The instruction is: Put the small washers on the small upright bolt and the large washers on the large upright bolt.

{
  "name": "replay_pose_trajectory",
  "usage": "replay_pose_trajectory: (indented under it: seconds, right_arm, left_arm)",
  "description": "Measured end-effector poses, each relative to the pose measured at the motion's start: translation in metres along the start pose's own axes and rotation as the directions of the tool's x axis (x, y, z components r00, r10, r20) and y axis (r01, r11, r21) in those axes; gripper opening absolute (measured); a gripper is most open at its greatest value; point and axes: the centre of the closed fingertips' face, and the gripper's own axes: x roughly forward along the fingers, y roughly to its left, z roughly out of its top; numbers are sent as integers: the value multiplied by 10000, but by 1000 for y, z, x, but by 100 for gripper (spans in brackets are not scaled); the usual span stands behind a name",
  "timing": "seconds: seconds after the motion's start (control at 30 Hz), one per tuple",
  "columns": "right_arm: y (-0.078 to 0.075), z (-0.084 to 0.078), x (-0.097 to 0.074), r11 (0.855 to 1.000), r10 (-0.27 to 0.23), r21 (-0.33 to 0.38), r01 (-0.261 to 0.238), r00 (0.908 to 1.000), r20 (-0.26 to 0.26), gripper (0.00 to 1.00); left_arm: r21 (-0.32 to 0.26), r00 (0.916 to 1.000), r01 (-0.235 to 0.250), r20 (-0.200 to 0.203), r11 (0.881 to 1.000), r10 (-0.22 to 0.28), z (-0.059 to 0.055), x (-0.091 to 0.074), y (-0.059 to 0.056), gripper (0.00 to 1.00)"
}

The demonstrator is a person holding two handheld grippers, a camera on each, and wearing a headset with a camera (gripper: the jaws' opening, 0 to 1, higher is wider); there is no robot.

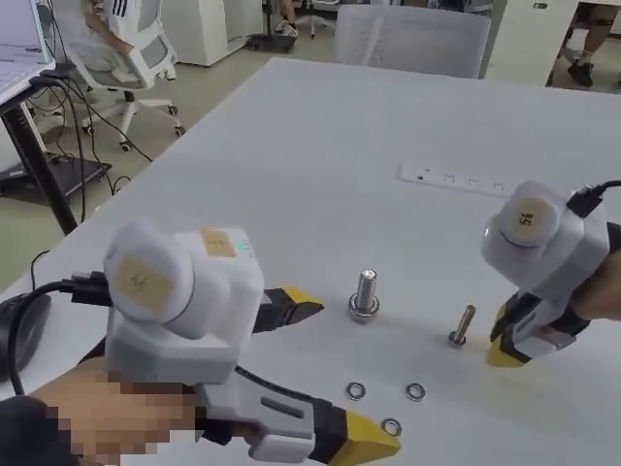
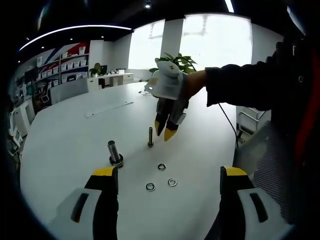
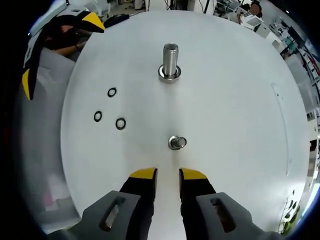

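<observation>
On the white table (image 1: 320,165) the large upright bolt (image 1: 365,293) stands with a ring at its base. The small upright bolt (image 1: 463,327) stands to its right. Three small washers (image 1: 356,391) (image 1: 415,391) (image 1: 392,426) lie flat in front of the bolts. My left gripper (image 1: 347,374) is wide open and empty, its jaws either side of the washers (image 2: 161,166). My right gripper (image 3: 168,175) hovers just beside the small bolt (image 3: 176,142), its jaws a narrow gap apart with nothing between them. It also shows in the left gripper view (image 2: 166,131).
A white power strip (image 1: 454,180) lies farther back on the right. A grey chair (image 1: 412,39) stands at the table's far edge, and an office chair (image 1: 126,58) and cables sit off the left edge. A dark object (image 1: 15,330) rests at the near left.
</observation>
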Motion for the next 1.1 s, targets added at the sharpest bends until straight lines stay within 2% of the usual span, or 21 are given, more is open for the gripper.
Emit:
replay_pose_trajectory:
  seconds: [0.5,0.63,1.1]
  right_arm:
    - [28,3,-5,9999,88,-64,-86,9995,294,20]
    - [38,11,-3,9995,265,-172,-257,9984,493,20]
    - [58,42,8,9924,529,-1125,-490,9981,326,20]
  left_arm:
    - [65,10000,17,73,10000,-18,2,0,-1,83]
    - [122,10000,43,82,9999,-44,3,0,-3,83]
    - [201,9998,56,186,9998,-59,5,-2,-4,83]
